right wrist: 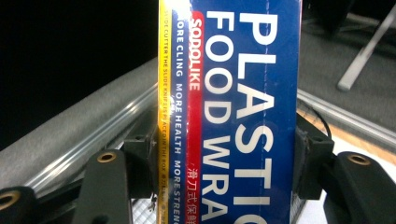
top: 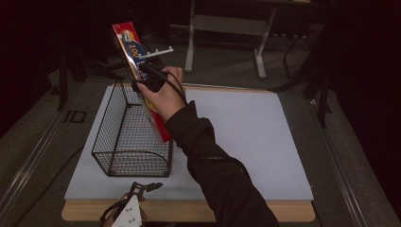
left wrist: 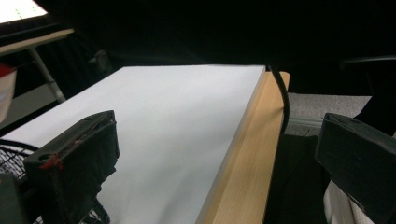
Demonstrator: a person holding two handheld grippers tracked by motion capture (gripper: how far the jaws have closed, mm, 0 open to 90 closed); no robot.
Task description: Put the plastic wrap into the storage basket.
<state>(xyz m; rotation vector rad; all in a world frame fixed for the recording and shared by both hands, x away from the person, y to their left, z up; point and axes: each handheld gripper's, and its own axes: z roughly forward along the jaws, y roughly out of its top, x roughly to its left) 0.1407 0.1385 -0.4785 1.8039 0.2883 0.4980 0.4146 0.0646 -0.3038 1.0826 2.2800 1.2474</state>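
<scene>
The right gripper [top: 150, 84] clamps a long box of food wrap [top: 142, 75], tilted above the wire basket [top: 130, 142] at the table's [top: 246, 137] left edge. Lower it lengthwise, clear of the rim. The left gripper [top: 142, 189], jaws wide and empty, rests at the near edge.

White mat [top: 246, 137] on wooden table [top: 189, 211]

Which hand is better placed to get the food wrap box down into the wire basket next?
Right. The right gripper already clamps the plastic food wrap box above the wire basket. The left gripper sits open at the table's near edge, holding nothing.
</scene>
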